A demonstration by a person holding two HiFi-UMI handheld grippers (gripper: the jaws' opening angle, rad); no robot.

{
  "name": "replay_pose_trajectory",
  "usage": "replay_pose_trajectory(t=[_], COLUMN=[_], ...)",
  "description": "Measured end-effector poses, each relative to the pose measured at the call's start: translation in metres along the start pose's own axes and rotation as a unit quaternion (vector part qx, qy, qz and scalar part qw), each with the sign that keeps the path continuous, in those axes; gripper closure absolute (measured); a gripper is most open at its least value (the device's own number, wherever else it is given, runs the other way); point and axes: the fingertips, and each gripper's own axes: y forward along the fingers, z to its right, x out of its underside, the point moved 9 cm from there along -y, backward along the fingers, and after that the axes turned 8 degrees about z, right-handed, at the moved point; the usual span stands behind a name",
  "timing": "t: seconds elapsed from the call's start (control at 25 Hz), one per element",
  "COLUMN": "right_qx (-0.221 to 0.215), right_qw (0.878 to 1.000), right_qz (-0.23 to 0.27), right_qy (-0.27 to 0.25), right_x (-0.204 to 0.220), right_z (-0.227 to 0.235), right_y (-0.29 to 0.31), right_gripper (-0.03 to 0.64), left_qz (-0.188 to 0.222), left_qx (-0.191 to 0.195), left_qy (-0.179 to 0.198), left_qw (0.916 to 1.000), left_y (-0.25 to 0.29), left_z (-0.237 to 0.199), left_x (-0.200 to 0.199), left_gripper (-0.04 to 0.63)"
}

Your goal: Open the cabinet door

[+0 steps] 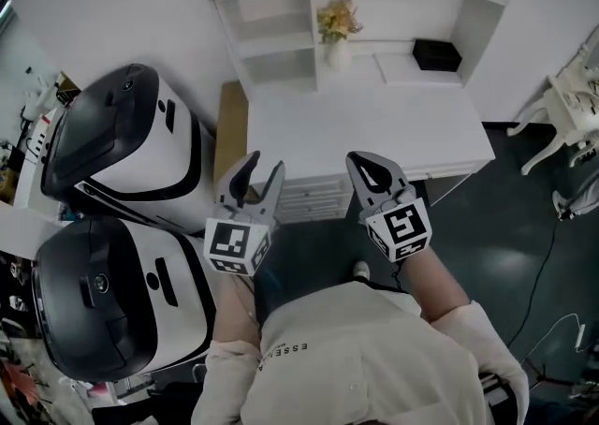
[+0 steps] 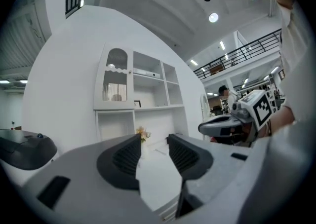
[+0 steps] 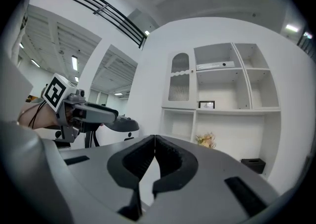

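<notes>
A white cabinet unit stands ahead against the wall, with open shelves above a desk top (image 1: 365, 128). Its closed door (image 2: 116, 80), arched and with ribbed glass, sits at the upper left of the shelves and also shows in the right gripper view as the door (image 3: 180, 79). My left gripper (image 1: 264, 165) is open and holds nothing; a clear gap separates its pads (image 2: 126, 156). My right gripper (image 1: 367, 166) is shut and empty, jaw tips touching, as the right gripper (image 3: 154, 140) shows in its own view. Both hang short of the desk's front edge, well away from the door.
Two large white and black rounded machines (image 1: 122, 138) (image 1: 103, 297) stand at the left. A flower vase (image 1: 337, 32) and a black box (image 1: 436, 54) sit on the shelving. Drawers (image 1: 309, 198) lie under the desk. A white chair (image 1: 571, 109) is at the right.
</notes>
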Motion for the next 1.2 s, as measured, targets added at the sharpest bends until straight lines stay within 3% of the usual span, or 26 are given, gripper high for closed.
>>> replay_pose_trajectory(t=[0.28,0.48,0.84,1.2], right_qx=[-0.022,-0.022,-0.015,-0.01], right_qw=[1.0,1.0,1.0,0.999], right_qz=[0.0,0.012,0.015,0.033], right_qy=[-0.014,-0.011,-0.019,-0.015], right_x=[0.002,0.003,0.0,-0.019], right_z=[0.103,0.15,0.207,0.248], right_y=[0.013,0.032,0.1,0.182], right_gripper=[0.601,0.601,0.601,0.601], left_qz=[0.003,0.004,0.041,0.091], left_qx=[-0.034,-0.045,-0.012,0.029], left_qy=[0.004,0.011,0.042,0.101], left_qw=[0.9994,0.9989,0.9982,0.9903], left_y=[0.093,0.143,0.225,0.307], left_z=[0.028,0.029,-0.021,-0.085], left_x=[-0.006,-0.008,-0.022,-0.063], left_gripper=[0.437,0.437,0.437,0.437])
